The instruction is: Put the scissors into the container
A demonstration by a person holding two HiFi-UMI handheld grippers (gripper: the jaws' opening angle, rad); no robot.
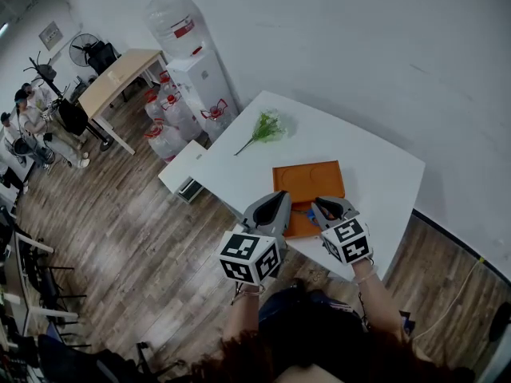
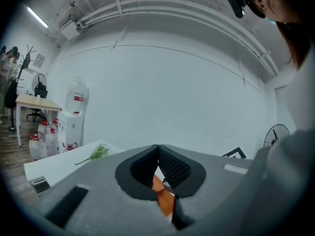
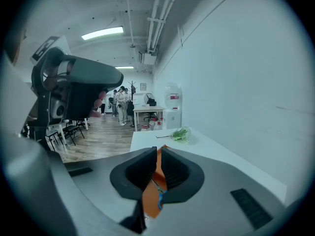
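Both hang at the six o'clock edge of the orange tray [image 1: 307, 178]. The left gripper [image 2: 157, 147] is closed, empty; the right gripper [image 3: 158, 149] stands barely parted around the scissors [image 3: 160, 197].

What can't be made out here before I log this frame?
Scissors: only a blue bit shows in the right gripper view; the right tongs cover the rest.
Grip of the right tongs on them: unclear, the pads hide any contact.
Orange container: near edge hidden behind the left tongs, head view.
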